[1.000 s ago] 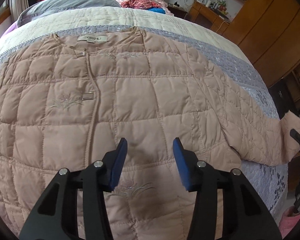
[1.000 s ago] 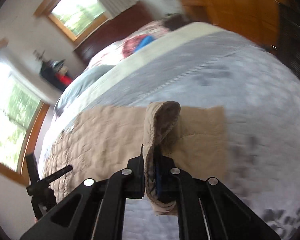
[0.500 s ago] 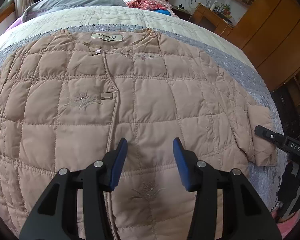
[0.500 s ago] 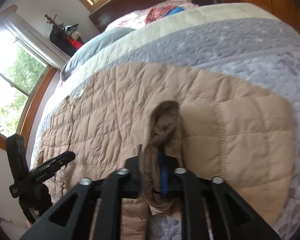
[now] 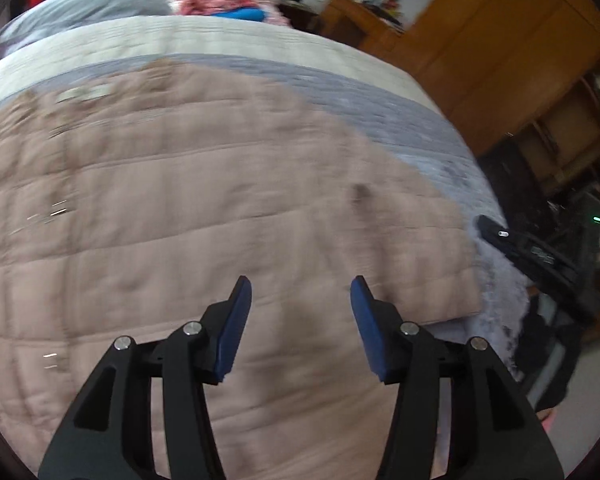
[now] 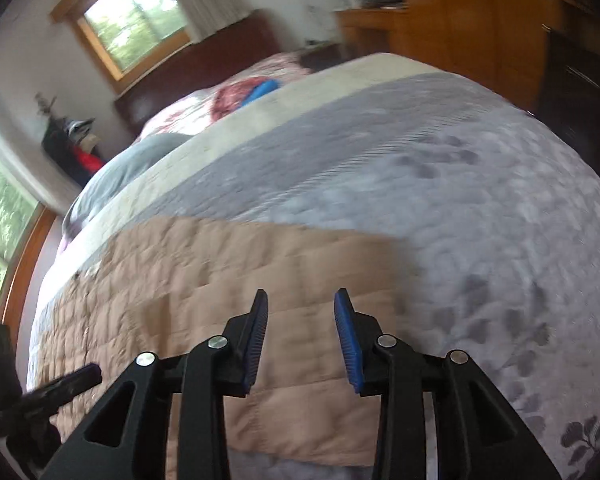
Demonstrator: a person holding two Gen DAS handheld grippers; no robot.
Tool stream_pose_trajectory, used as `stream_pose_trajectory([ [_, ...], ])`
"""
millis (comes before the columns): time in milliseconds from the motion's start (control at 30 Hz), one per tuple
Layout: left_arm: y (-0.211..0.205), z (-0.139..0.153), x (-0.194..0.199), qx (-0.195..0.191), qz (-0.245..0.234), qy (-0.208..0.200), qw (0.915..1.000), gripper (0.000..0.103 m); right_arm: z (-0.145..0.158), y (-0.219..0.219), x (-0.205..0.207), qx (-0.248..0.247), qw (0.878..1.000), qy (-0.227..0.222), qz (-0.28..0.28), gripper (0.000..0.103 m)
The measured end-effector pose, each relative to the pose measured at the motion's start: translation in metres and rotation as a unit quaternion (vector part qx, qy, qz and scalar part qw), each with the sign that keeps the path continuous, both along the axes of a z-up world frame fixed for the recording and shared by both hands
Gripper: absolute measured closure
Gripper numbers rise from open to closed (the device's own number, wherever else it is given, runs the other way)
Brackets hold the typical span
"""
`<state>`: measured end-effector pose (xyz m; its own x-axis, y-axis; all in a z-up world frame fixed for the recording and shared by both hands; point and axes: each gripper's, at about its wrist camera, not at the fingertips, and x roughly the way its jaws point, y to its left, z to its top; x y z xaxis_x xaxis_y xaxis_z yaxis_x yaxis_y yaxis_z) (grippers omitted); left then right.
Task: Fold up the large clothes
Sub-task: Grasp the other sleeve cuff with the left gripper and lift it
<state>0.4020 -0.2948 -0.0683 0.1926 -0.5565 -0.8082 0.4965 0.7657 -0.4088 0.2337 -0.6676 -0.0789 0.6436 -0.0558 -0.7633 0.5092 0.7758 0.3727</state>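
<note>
A large beige quilted jacket [image 5: 188, 208] lies spread flat on the bed, front up, collar label toward the far side. Its right sleeve lies folded in over the body, seen flat in the right wrist view [image 6: 260, 280]. My left gripper [image 5: 300, 292] is open and empty, hovering over the jacket's lower right part. My right gripper [image 6: 300, 304] is open and empty just above the folded sleeve, near the jacket's right edge. It also shows at the right in the left wrist view [image 5: 536, 256]. Both views are motion-blurred.
The bed has a grey floral bedspread [image 6: 480, 208] with a cream band and pillows [image 5: 96, 4] at the head. Wooden wardrobes [image 5: 512, 40] and a dresser stand to the right. The bed edge drops off at the right [image 5: 512, 320].
My right gripper has let go of the sleeve cuff, which now lies flat on the jacket, and its jaws have opened. My left gripper has shifted right over the jacket.
</note>
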Motion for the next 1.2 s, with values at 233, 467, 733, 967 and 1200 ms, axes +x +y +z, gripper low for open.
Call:
stream_pose_trajectory([
  [233,-0.066,-0.014,-0.008,0.016,-0.028,0.015,0.9994,0.075,-0.017,-0.044,-0.019,0.018,0.998,0.022,-0.05,0.068],
  [467,-0.045,-0.008,-0.002,-0.005,-0.006,-0.002,1.0,0.1,-0.016,-0.042,-0.024,0.03,0.999,0.003,-0.044,0.067],
  [733,0.055,0.038,0.007,-0.021,0.073,-0.073,0.9944,0.1,-0.013,-0.01,-0.002,0.073,0.997,-0.029,0.02,0.067],
  [967,0.145,0.051,0.023,-0.001,0.148,-0.098,0.984,0.1,-0.024,0.041,0.033,0.108,0.987,-0.024,0.117,0.067],
  [1200,0.217,0.045,0.038,0.026,0.196,-0.09,0.9761,0.1,-0.036,0.091,0.059,0.121,0.976,-0.006,0.183,0.067],
])
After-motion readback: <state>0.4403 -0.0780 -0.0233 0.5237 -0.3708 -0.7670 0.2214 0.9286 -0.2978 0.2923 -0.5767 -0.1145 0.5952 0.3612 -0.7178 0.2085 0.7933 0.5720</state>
